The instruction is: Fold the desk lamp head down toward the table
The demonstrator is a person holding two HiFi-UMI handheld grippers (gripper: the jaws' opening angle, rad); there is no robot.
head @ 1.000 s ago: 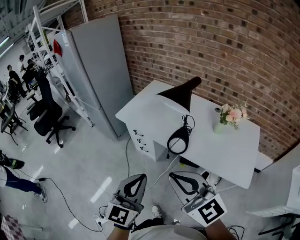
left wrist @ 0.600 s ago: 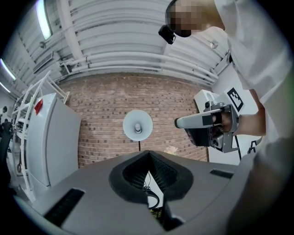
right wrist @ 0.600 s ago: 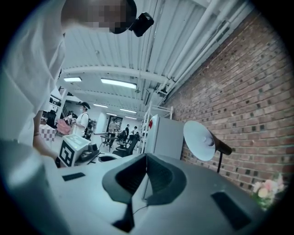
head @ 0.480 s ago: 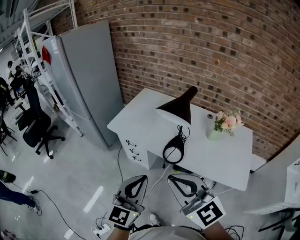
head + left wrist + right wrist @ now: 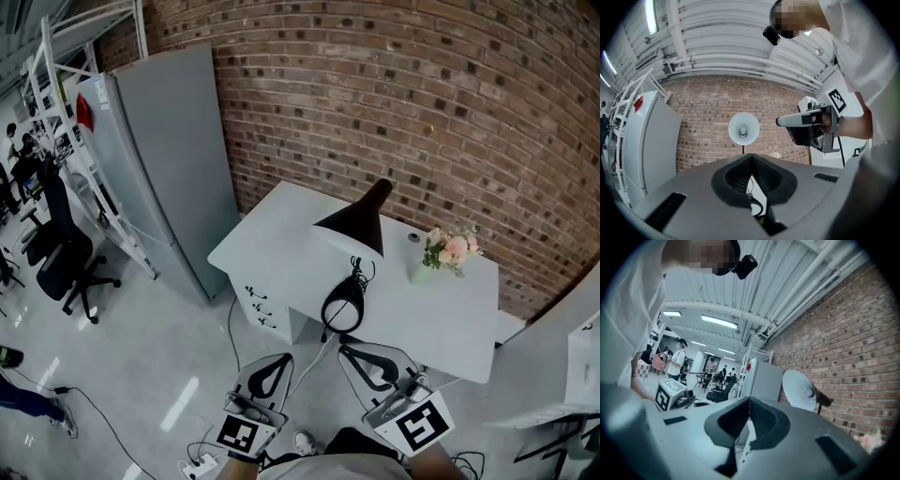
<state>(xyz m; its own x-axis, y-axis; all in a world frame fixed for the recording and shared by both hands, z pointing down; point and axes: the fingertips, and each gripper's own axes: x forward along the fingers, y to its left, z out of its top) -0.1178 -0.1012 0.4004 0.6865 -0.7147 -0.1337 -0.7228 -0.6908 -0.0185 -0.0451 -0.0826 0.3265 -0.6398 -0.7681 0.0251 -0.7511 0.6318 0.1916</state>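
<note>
A desk lamp stands on the white desk (image 5: 281, 239). Its black cone head (image 5: 361, 223) is raised and tilted, and its round base (image 5: 343, 309) sits near the desk's front edge with a cable coiled by it. My left gripper (image 5: 280, 357) and right gripper (image 5: 346, 351) hover side by side in front of the desk, short of the lamp, both shut with nothing in them. In the left gripper view the lamp head (image 5: 743, 128) faces me above the closed jaw tips (image 5: 751, 157). It shows at the right in the right gripper view (image 5: 799, 390).
A small vase of pink flowers (image 5: 448, 251) stands at the desk's back right. A drawer unit (image 5: 262, 305) sits under the desk's left end. A tall grey cabinet (image 5: 159, 159), a rack and an office chair (image 5: 66, 262) stand to the left. Cables cross the floor.
Both grippers have moved a little closer to the desk, still shut. The view has shifted with them. The lamp has kept its pose.
</note>
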